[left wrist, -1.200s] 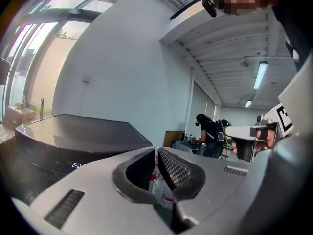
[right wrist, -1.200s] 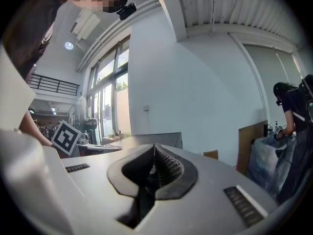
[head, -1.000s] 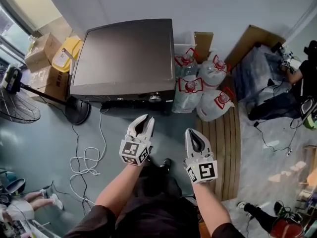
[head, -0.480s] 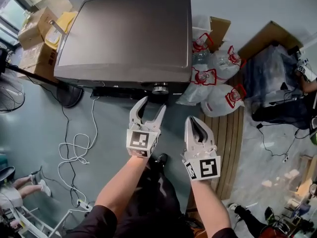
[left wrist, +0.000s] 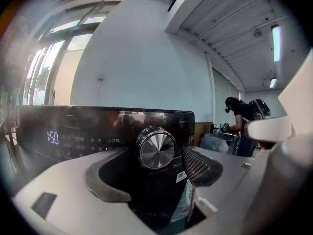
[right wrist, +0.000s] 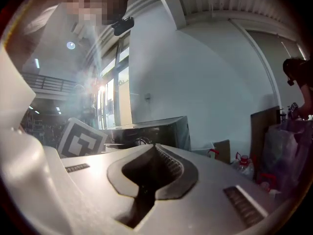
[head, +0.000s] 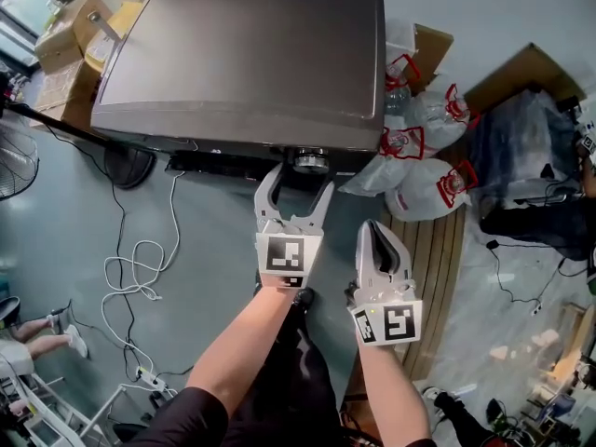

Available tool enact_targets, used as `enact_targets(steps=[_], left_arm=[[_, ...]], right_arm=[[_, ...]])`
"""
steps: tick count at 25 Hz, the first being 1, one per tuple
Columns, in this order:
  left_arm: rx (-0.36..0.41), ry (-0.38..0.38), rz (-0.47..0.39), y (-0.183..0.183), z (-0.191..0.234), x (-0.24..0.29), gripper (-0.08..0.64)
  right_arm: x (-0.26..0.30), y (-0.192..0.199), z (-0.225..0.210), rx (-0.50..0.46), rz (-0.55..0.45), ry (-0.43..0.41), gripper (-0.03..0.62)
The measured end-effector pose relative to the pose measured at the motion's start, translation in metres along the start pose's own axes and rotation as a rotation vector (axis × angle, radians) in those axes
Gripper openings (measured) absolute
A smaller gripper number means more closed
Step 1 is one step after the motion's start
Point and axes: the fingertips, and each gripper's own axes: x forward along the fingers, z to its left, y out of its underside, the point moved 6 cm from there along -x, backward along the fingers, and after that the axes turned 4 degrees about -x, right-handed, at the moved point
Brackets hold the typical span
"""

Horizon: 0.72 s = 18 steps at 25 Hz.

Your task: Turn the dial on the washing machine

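**Q:** How far along is the turning?

**A:** Not yet begun, by the look of it. The dial (left wrist: 156, 149) is a brushed-metal knob at the right end of the dark control panel (left wrist: 73, 136), on the front of the washing machine (head: 251, 54). It sits at the centre of the left gripper view. The left hand-held gripper (head: 300, 179) points at it. Its jaws have just been opening and stand wide apart, with the dial framed between them but untouched and nothing gripped. Left to do: close in, clamp the knob, rotate it.

**Q:** And the other one?

**A:** The right hand-held gripper (head: 376, 231) is lower right of centre in the head view. Its jaws are together on nothing, and it hangs back from the machine.

**Q:** What surrounds the machine, and does anything block the approach?

**A:** Red-handled plastic bags (head: 424, 156) lie just beside the machine's right flank. Cardboard boxes (head: 70, 31) stand at upper left and a fan (head: 14, 161) at the left edge. A white cable (head: 140, 268) is looped on the floor (head: 205, 277). A person (left wrist: 242, 121) stands well apart at right. Nothing lies between the jaws and the dial.
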Motion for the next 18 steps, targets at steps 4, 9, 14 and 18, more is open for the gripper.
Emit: enact_targets(steps=[4,9,14,18], left_arm=[[-0.004,-0.048,-0.013,-0.010,-0.004,0.002,0.334],[-0.022,-0.075,-0.020,-0.011,-0.002,0.004,0.333],[-0.067,-0.096,-0.030,-0.014,-0.006,0.002,0.330],[-0.086,-0.098,-0.033,-0.016,-0.008,0.002,0.297]], right_arm=[[0.001,0.010,-0.005,0.003,0.008,0.004,0.023],[-0.002,0.017,-0.008,0.007,0.027,0.014,0.023],[-0.004,0.019,-0.010,0.008,0.040,0.023,0.023],[-0.003,0.016,-0.012,0.014,0.032,0.030,0.023]])
